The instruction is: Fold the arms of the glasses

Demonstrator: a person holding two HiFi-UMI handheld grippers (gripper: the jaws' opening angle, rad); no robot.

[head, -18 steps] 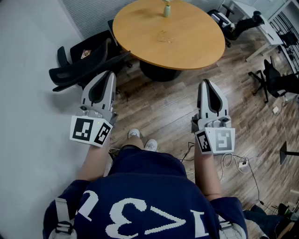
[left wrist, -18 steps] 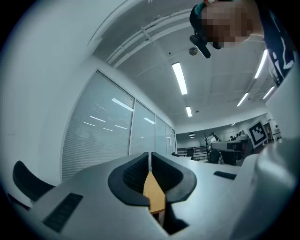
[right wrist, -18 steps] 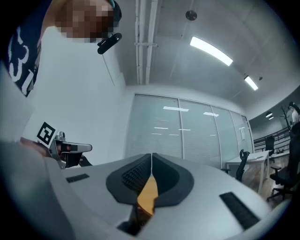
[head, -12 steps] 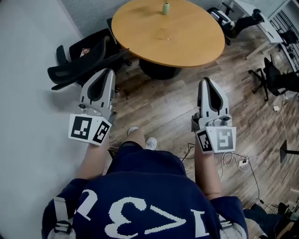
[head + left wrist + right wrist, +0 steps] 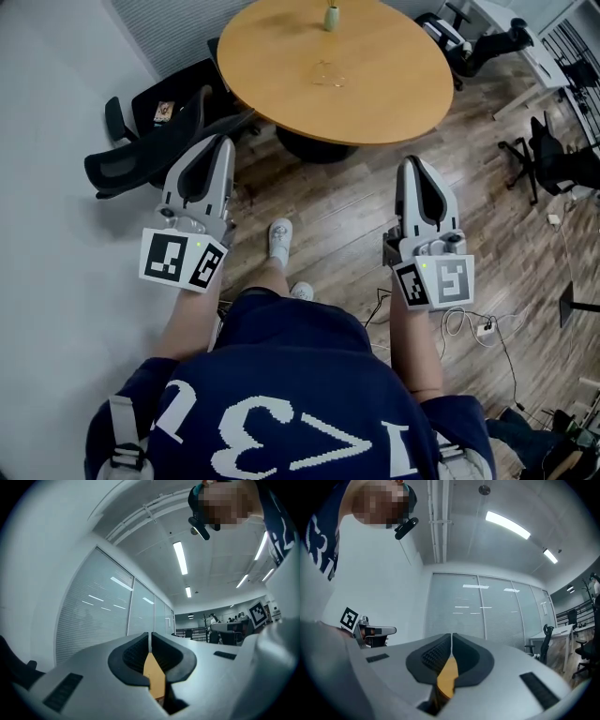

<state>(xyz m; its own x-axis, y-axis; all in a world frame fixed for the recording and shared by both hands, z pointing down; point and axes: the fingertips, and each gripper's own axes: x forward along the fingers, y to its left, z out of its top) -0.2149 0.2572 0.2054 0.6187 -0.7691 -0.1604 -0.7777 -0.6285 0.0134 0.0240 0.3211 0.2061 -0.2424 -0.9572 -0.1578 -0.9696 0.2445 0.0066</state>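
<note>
A pair of clear-framed glasses (image 5: 325, 72) lies on the round wooden table (image 5: 394, 103), far ahead of both grippers; its arms are too small to make out. My left gripper (image 5: 221, 141) is held out over the floor short of the table's near-left edge, jaws together with nothing in them. My right gripper (image 5: 411, 165) is level with it on the right, also shut and empty. In the left gripper view the left gripper (image 5: 149, 637) shows pads meeting at the tips, with only the table top visible behind. The right gripper (image 5: 451, 638) looks the same in its own view.
A small green bottle (image 5: 331, 17) stands at the table's far side. Black office chairs (image 5: 150, 141) lie against the white wall at left, and more chairs (image 5: 553, 159) stand at right. Cables and a power strip (image 5: 478, 328) lie on the wooden floor. The person's shoe (image 5: 279, 239) is between the grippers.
The person has stepped forward: one shoe moved ahead and the black chairs slid left in the view. Both grippers kept their pose and stayed shut.
</note>
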